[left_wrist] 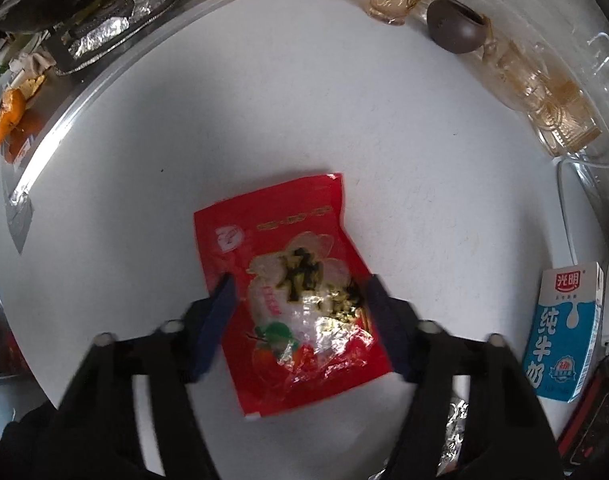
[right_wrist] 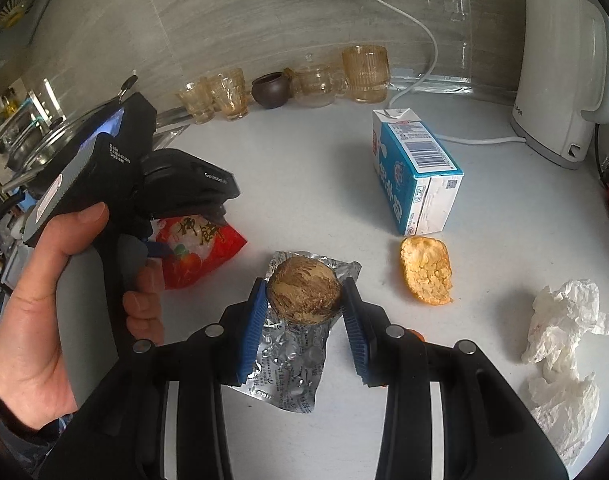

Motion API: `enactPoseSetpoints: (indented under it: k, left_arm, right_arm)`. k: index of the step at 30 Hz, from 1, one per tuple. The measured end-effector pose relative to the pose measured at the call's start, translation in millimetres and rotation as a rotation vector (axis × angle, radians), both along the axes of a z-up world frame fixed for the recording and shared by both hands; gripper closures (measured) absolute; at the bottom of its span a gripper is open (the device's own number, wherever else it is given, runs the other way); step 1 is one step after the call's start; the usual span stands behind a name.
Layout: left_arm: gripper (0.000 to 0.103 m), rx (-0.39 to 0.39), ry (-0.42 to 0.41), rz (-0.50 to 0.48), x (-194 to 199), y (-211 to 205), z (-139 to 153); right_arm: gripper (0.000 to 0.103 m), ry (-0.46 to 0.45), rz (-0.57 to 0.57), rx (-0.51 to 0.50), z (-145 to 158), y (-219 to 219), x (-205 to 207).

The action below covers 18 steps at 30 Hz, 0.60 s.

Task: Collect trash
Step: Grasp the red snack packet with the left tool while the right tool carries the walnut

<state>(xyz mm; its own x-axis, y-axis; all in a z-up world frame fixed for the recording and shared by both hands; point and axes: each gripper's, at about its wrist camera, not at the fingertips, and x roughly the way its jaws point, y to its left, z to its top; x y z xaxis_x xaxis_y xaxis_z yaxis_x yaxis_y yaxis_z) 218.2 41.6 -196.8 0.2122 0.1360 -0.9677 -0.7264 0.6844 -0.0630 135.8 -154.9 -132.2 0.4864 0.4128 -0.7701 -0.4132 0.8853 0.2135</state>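
Note:
A red snack packet (left_wrist: 288, 240) lies flat on the white counter (left_wrist: 304, 120). My left gripper (left_wrist: 300, 280) points down over it, one dark blue pad against each side edge, shut on it. In the right wrist view the same packet (right_wrist: 208, 252) shows under the left gripper (right_wrist: 160, 250), which a person's hand (right_wrist: 44, 320) holds. My right gripper (right_wrist: 304, 286) is shut on a brown round lump (right_wrist: 304, 294), just above a crumpled silver foil wrapper (right_wrist: 292, 364). An orange peel (right_wrist: 426, 270) and crumpled white tissue (right_wrist: 564, 320) lie to the right.
A blue and white milk carton (right_wrist: 416, 172) stands behind the peel. Amber glasses (right_wrist: 364, 74) and a small brown pot (right_wrist: 270, 90) line the back wall. A white kettle (right_wrist: 560, 72) with its cord sits far right. A sink (left_wrist: 104, 28) with foil scraps lies beyond the counter's edge.

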Motion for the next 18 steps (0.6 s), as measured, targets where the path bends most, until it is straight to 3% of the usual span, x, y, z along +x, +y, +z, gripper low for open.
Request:
enactPoseSetpoints:
  k: [4,6,11,18]
  left_arm:
    - [0.077,0.000,-0.038,-0.034,-8.5,-3.2,2.2]
    - [0.086,-0.029,-0.066,-0.053,-14.1,-2.1,3.1]
    - [0.090,-0.040,-0.099,-0.118,-29.5,8.1,12.1]
    - [0.090,-0.001,-0.154,-0.360,-84.2,-11.0,46.3]
  right_arm:
    - [0.065,0.004,0.024,0.001,-0.5,-1.1,-0.1]
    - [0.065,0.001,0.034,-0.003,0.0,-1.0,0.1]
    - [0.065,-0.006,0.055,-0.013,2.6,-1.2,-2.5]
    - [0.065,-0.022,0.021,-0.046,14.8,0.3,-27.3]
